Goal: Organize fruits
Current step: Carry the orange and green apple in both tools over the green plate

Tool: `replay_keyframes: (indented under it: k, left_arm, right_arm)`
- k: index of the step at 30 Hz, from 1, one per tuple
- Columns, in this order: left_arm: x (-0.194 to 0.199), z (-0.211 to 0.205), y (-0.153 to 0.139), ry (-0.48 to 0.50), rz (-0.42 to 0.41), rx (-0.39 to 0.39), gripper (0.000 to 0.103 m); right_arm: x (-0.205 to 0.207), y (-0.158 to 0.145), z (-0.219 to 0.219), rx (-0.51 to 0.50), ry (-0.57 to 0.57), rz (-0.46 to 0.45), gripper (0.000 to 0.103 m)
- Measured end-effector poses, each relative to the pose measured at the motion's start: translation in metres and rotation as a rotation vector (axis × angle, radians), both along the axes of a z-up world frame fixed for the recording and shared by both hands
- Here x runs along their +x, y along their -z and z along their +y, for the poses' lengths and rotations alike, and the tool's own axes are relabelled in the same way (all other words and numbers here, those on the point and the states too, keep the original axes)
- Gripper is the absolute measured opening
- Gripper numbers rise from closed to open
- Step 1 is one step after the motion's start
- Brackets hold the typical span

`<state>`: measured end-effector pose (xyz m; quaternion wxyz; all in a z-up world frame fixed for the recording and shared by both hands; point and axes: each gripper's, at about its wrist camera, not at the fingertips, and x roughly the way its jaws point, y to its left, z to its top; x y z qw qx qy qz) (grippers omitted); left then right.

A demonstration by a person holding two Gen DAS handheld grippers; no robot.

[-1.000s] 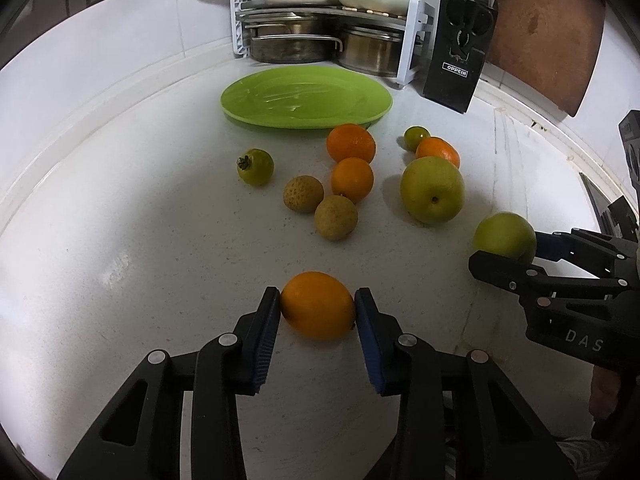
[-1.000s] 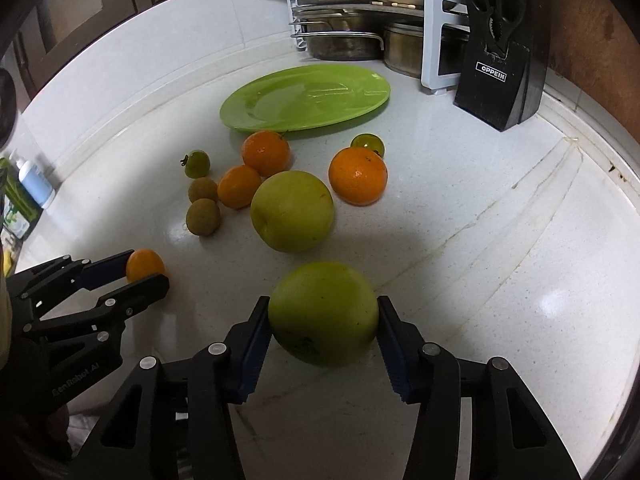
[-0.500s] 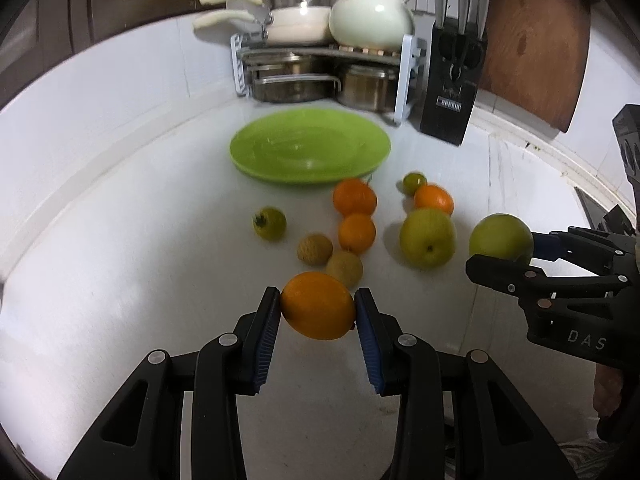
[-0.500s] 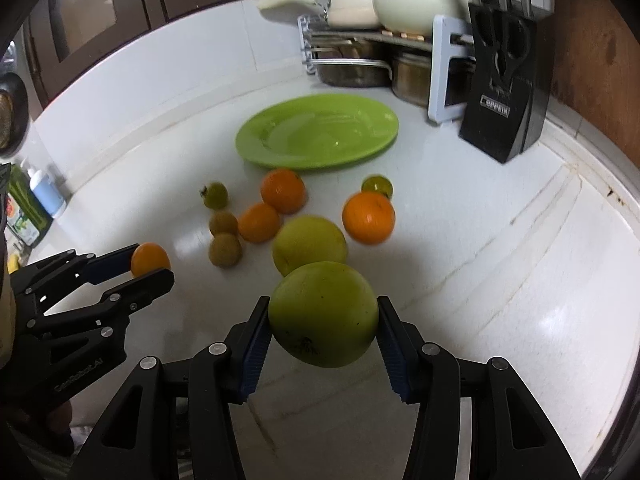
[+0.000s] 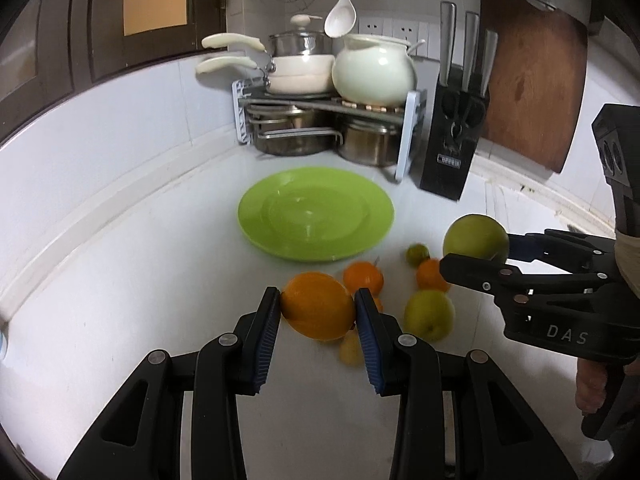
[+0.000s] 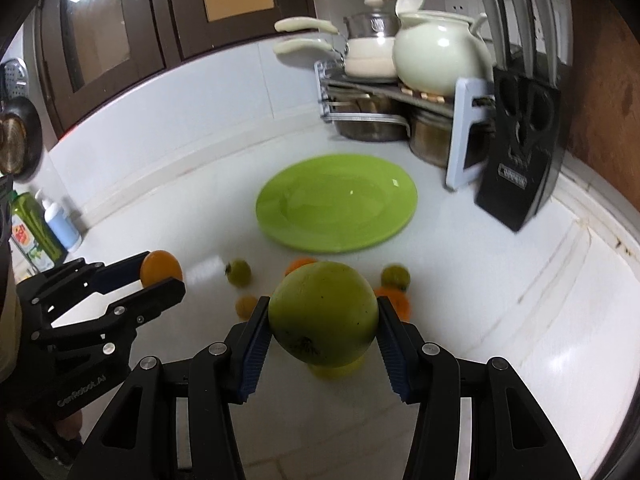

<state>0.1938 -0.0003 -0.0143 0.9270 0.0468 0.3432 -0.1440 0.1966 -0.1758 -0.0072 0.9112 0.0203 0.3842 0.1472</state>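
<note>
Now both grippers are loaded and raised above the counter (image 5: 120,280). The left gripper (image 5: 316,312) pinches an orange (image 5: 316,306) between its blue pads; the right gripper (image 6: 323,320) pinches a large green fruit (image 6: 323,312) the same way. Both fruits sit squarely across their widest part, so the grips look secure.

The green plate (image 5: 316,212) lies empty at the far side, in front of the pot rack (image 5: 328,128); it is probably the goal. The step in hand looks like carrying both fruits to it. To do it well, hold each fruit high enough to pass over the loose fruit on the counter, bring one gripper in at a time so the two do not meet over the plate, lower until the fruit touches the dish, and only then spread the fingers. Round fruit rolls, so aim for the sunken centre, not the rim.

The left view shows the cutting board (image 5: 532,72) on the far right wall and a yellow-green apple (image 5: 428,314) lying near right. The right view hides most of that apple behind its own fruit, but alone shows the bottles (image 6: 44,232) at the far left and a small green fruit (image 6: 239,273) the orange blocks in the left view.
</note>
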Motion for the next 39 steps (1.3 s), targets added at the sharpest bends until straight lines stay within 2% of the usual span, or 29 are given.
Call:
replay_keyframes:
  k: [10, 14, 20, 31, 39]
  left_arm:
    - [0.049, -0.003, -0.019, 0.010, -0.075, 0.025, 0.038]
    - [0.079, -0.005, -0.022, 0.018, -0.059, 0.016, 0.038]
    - [0.124, -0.006, -0.018, 0.034, -0.029, 0.025, 0.038]
    - [0.207, -0.006, 0.023, 0.046, 0.155, 0.018, 0.038]
    - [0.233, -0.009, 0.047, 0.055, 0.238, 0.037, 0.038]
  right_arm:
    - [0.053, -0.023, 0.005, -0.008, -0.035, -0.063, 0.052]
    - [0.085, -0.025, 0.008, -0.024, -0.044, -0.063, 0.052]
    - [0.127, -0.015, 0.007, -0.027, -0.034, -0.015, 0.052]
    - [0.186, 0.013, 0.015, -0.061, -0.076, 0.088, 0.052]
    - [0.209, 0.037, 0.020, -0.079, -0.107, 0.155, 0.052]
